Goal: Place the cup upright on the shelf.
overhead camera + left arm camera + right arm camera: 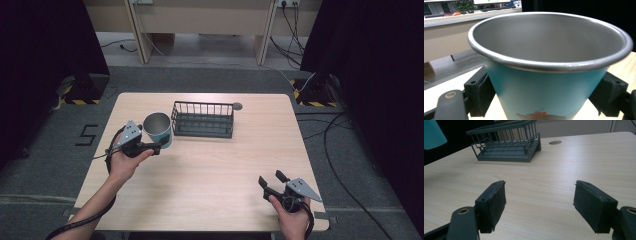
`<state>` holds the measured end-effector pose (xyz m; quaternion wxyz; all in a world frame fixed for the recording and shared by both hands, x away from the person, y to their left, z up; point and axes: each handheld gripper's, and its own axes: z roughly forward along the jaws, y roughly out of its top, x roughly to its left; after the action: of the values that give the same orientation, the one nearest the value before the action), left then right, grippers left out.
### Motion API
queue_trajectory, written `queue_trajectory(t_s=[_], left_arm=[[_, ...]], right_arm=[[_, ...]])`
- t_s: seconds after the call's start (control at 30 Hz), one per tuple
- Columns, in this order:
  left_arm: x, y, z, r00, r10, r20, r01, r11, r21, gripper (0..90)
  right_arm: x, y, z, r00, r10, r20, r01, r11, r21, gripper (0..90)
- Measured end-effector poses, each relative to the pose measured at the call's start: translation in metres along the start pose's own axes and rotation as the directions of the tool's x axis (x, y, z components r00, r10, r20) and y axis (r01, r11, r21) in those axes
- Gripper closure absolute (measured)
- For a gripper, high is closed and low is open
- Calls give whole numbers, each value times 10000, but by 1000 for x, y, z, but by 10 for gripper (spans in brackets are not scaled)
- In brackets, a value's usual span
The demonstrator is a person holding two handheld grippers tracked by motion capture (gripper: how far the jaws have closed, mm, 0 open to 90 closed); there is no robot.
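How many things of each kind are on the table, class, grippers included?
Cup: 1
Rack: 1
Grippers: 2, left gripper and right gripper
Total: 4

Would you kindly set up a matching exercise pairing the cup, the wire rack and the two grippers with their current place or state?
Things:
1. cup
2. wire rack
3. left gripper
4. right gripper

States:
A. open, with nothing between its jaws
B. dark, empty, at the table's far side
C. teal outside, bare metal inside
D. jaws against both sides of the cup

Pairs: 1-C, 2-B, 3-D, 4-A
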<state>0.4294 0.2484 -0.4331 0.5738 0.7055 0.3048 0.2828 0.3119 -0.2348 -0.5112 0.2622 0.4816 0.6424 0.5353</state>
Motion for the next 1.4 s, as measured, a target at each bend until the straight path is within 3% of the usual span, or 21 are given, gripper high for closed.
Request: queue_trajectory(t_s=[1.4], left_arm=[[-3, 17, 44, 9997, -143, 183, 144, 9999, -18, 167]], right_arm=[[0, -1, 0, 10000, -25, -25, 25, 10000, 16, 266]])
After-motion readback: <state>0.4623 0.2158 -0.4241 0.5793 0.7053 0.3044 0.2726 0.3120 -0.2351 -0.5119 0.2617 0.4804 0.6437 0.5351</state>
